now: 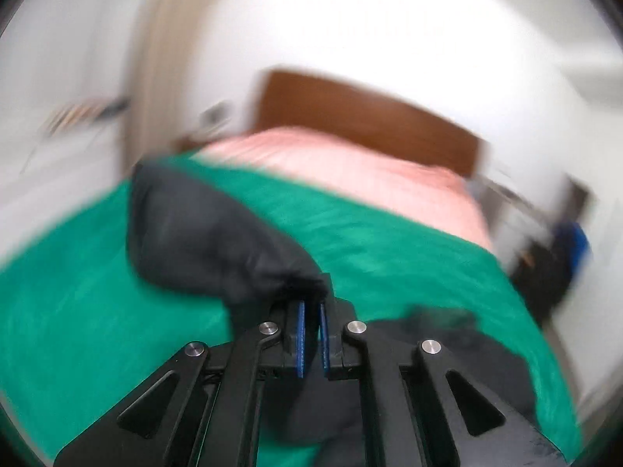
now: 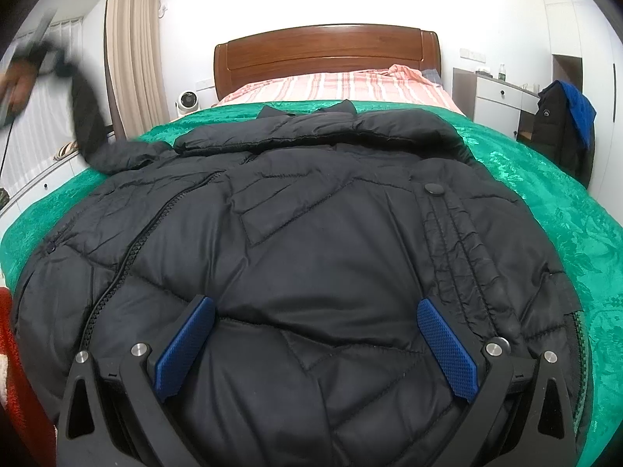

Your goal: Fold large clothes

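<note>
Green bedspread (image 2: 545,202), wooden headboard (image 2: 327,48)

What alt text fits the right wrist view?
A black jacket lies spread front-up on a green blanket over a bed, with the open right tool poised above its lower half. At far left, its sleeve is lifted off the bed.

jacket (image 2: 311,233) on blanket (image 2: 564,202) | headboard (image 2: 327,50) behind | curtain (image 2: 132,58) left
</note>
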`<state>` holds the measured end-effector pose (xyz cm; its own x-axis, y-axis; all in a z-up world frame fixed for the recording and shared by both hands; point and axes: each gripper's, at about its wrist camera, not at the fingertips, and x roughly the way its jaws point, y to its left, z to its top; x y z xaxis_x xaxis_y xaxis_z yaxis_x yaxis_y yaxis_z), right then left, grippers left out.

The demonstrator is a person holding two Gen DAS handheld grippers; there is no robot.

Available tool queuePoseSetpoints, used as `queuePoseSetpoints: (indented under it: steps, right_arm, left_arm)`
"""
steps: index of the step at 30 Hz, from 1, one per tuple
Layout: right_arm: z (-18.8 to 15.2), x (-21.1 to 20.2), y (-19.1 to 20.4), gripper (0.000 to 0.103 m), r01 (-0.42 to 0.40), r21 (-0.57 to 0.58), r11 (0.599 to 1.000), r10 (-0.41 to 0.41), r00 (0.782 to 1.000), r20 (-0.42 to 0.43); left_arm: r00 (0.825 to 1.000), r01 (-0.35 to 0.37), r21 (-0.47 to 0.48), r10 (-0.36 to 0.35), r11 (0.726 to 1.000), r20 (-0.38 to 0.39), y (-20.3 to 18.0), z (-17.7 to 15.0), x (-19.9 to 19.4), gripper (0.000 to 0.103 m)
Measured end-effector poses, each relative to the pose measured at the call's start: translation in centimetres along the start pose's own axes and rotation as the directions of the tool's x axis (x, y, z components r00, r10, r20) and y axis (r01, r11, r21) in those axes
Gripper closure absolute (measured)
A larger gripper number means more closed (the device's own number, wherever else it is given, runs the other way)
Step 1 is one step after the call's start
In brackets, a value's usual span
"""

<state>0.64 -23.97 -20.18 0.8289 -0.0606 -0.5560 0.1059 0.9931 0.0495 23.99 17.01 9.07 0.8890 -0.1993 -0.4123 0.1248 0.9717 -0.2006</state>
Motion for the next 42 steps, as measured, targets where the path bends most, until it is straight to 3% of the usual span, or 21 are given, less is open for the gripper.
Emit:
queuePoseSetpoints:
  steps: [2,4,6,8,9,10,13,15,17,19,23,27,29,31,36,38,40,41,42]
  right_arm:
    - [0.0,0.0,0.0,0.000,0.000,0.000,1.000,0.000,1.000,-0.003]
    - [0.1,0.0,0.0,0.000,0.000,0.000,1.000,0.000,1.000,-0.003]
    - [0.2,0.0,0.0,0.000,-0.001,-0.001,1.000,0.001,1.000,-0.003]
    - [0.2,0.0,-0.1,0.000,-0.003,0.000,1.000,0.003,1.000,-0.004]
    - [0.2,0.0,-0.1,0.000,-0.005,-0.001,1.000,0.005,1.000,-0.004]
    - [0.2,0.0,-0.1,0.000,-0.006,-0.001,1.000,0.006,1.000,-0.004]
    - [0.3,-0.1,-0.2,0.000,-0.010,0.000,1.000,0.010,1.000,-0.007]
    - [0.3,-0.1,-0.4,0.000,-0.018,0.005,1.000,0.018,1.000,-0.012]
    - [0.3,0.0,-0.5,0.000,-0.021,0.007,1.000,0.021,1.000,-0.016]
    - [0.4,0.0,-0.5,0.000,-0.020,0.008,1.000,0.020,1.000,-0.023]
    - [1.1,-0.1,-0.6,0.000,-0.013,0.013,1.000,0.013,0.998,-0.065]
    - [2.4,-1.4,-0.8,0.001,0.004,0.059,0.998,0.006,0.987,-0.159]
    - [3.7,-2.4,-1.1,0.001,0.019,0.073,0.997,-0.009,0.991,-0.131]
    - [5.9,-3.1,-1.2,0.001,0.051,0.055,0.997,-0.048,0.997,-0.068]
    - [10.7,-0.2,-2.9,0.001,0.125,0.013,0.992,-0.125,0.991,0.056]
    - [10.5,2.1,-3.7,0.001,0.152,0.003,0.988,-0.152,0.987,0.046]
    - [9.1,5.4,-5.0,0.000,0.174,0.015,0.985,-0.174,0.984,-0.039]
    - [8.3,6.6,-5.6,0.000,0.154,0.045,0.987,-0.150,0.985,-0.081]
    - [7.6,7.3,-6.3,0.000,0.111,0.099,0.989,-0.101,0.990,-0.101]
  left_arm:
    - [0.995,0.098,0.139,-0.101,0.985,0.011,-8.3,1.1,0.6,0.098]
    - [0.981,0.190,0.253,-0.194,0.949,-0.012,-16.2,0.5,1.9,0.098]
    - [0.962,0.273,0.340,-0.265,0.900,-0.071,-23.6,-2.2,3.6,0.095]
    - [0.932,0.359,0.408,-0.304,0.839,-0.196,-29.4,-6.4,5.9,0.077]
    - [0.918,0.387,0.438,-0.295,0.811,-0.265,-31.6,-8.9,7.0,0.041]
    - [0.909,0.395,0.470,-0.259,0.790,-0.327,-33.5,-11.8,8.0,0.014]
    - [0.883,0.432,0.540,-0.220,0.722,-0.414,-35.1,-18.7,8.3,0.014]
    - [0.874,0.434,0.560,-0.179,0.706,-0.452,-34.1,-21.5,8.2,0.014]
    - [0.868,0.425,0.551,-0.152,0.718,-0.472,-31.1,-22.6,8.1,0.014]
    - [0.872,0.387,0.526,-0.116,0.757,-0.475,-27.3,-23.7,6.6,0.014]
    - [0.896,0.274,0.478,-0.041,0.834,-0.443,-20.8,-24.2,2.8,0.011]
    - [0.929,0.125,0.392,0.032,0.911,-0.369,-15.3,-22.6,-0.4,0.004]
    - [0.948,0.088,0.335,0.024,0.938,-0.317,-13.8,-22.1,-1.5,0.002]
    - [0.958,0.070,0.312,0.023,0.948,-0.285,-13.7,-21.9,-1.0,0.000]
    - [0.960,0.038,0.299,0.048,0.954,-0.276,-12.9,-23.7,2.5,0.000]
    - [0.956,0.008,0.303,0.081,0.953,-0.280,-12.4,-25.4,4.9,0.000]
    - [0.937,-0.010,0.287,0.109,0.958,-0.331,-10.9,-27.0,6.7,0.000]
    - [0.933,0.013,0.251,0.078,0.968,-0.352,-10.2,-27.8,7.3,0.000]
    - [0.941,0.035,0.213,0.040,0.976,-0.337,-9.6,-28.1,7.2,0.000]
